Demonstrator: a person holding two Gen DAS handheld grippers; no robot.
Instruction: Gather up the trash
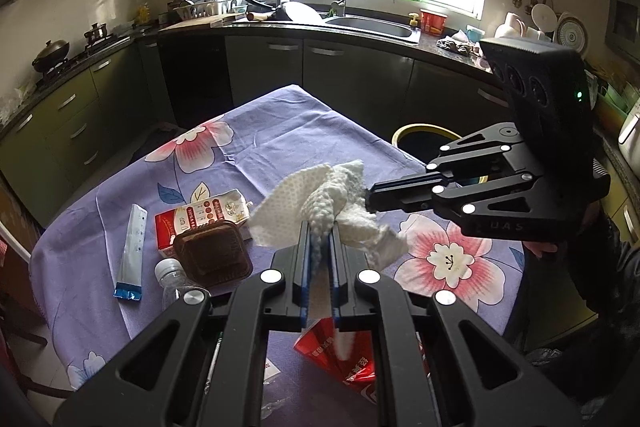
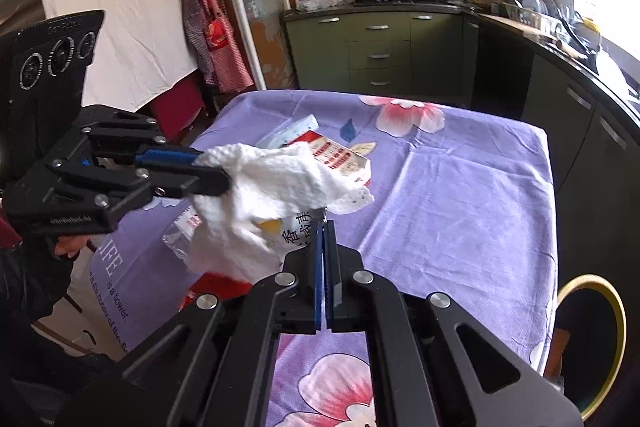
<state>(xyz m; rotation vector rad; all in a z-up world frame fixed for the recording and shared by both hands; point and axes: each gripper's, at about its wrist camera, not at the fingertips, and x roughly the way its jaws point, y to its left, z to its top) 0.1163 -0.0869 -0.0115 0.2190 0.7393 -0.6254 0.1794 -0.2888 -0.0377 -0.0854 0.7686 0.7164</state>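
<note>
- At centre frame, the left gripper (image 1: pixel 320 239) pinches the white paper towel (image 1: pixel 320 203), lifted off the bench (image 1: pixel 280 131) for binning.
- Right gripper (image 2: pixel 324 227) is pressed together on its edge, steadying it.

One paper towel (image 1: pixel 320 199), one bottle (image 1: pixel 170 273), two claws (image 1: pixel 320 227) (image 2: pixel 325 223), one bin (image 2: pixel 592 343).

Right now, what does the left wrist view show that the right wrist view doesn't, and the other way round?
Only the left wrist view: the sink, the bottle, the brown tub and a red wrapper.
Only the right wrist view: the red apron hanging by the door.
Both: the paper towel clamped by the left gripper, the right gripper shut at its edge, the bin.
</note>
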